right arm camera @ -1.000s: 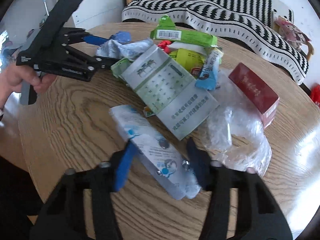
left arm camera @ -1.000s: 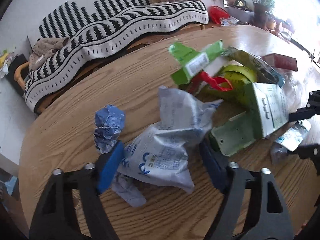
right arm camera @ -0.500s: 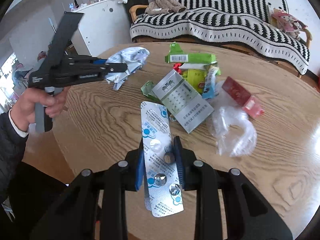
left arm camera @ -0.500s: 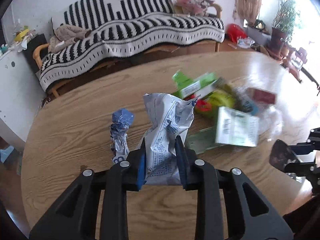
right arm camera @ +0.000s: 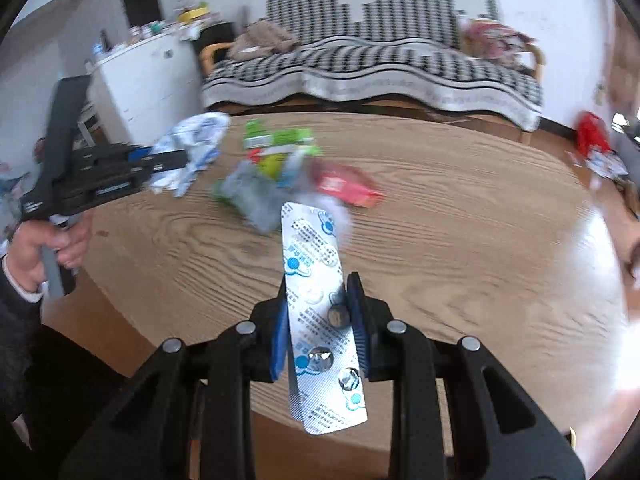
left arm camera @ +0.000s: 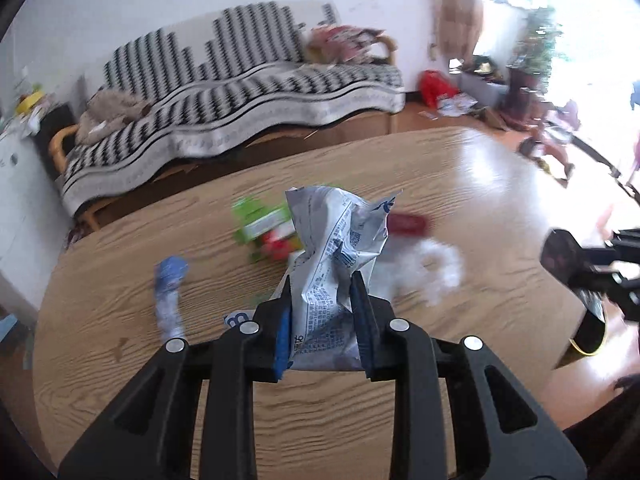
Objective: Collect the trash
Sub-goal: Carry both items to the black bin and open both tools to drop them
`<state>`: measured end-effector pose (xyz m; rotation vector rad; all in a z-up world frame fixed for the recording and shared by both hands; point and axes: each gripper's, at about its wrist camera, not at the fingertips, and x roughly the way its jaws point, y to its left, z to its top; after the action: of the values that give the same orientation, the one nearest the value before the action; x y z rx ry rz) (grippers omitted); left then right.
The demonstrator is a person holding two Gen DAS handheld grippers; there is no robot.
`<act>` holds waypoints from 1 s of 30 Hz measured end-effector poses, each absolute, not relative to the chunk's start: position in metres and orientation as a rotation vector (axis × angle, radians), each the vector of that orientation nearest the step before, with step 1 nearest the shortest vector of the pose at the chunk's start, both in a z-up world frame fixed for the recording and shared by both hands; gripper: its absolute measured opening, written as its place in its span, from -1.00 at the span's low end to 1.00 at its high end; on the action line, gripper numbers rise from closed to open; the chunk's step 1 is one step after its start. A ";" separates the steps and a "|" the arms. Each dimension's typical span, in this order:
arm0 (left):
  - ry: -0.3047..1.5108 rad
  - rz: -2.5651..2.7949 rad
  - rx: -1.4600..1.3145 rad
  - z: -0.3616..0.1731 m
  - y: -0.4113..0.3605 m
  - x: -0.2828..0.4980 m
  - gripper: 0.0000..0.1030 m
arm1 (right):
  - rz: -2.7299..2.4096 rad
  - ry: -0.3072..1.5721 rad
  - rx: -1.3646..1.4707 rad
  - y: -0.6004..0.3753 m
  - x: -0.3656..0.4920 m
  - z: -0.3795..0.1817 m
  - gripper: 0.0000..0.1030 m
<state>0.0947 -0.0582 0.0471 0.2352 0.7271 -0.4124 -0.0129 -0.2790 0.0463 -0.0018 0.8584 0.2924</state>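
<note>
We are holding the left gripper (left arm camera: 322, 312) clamped on a crumpled wrapper (left arm camera: 336, 264), above the table (left arm camera: 120, 280). Our right gripper (right arm camera: 320, 316) is pinching a blister pack (right arm camera: 316, 296) above the table's near edge.

Black left gripper (left arm camera: 322, 312) and right gripper (right arm camera: 318, 312), blue pads, silver screws.

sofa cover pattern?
Black-and-white stripes on the sofa cover; right wrist view shows it best.
</note>
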 end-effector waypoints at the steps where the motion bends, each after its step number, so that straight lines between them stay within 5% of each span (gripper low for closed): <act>1: 0.707 -0.432 0.250 0.050 -0.072 0.088 -0.49 | 0.265 0.856 0.004 -0.292 -0.017 0.048 -0.47; 18: 0.751 -1.052 0.411 -0.011 -0.392 -0.060 -0.49 | -0.436 0.995 0.358 -0.587 -0.186 -0.004 -0.47; 30: 0.898 -1.192 0.524 -0.098 -0.490 -0.097 -0.49 | -0.536 1.117 0.510 -0.658 -0.241 -0.063 -0.47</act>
<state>-0.0973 -0.4900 -0.0976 0.5235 0.8978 -1.1924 -0.2414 -0.6579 -0.0635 0.5097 1.1171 -0.5362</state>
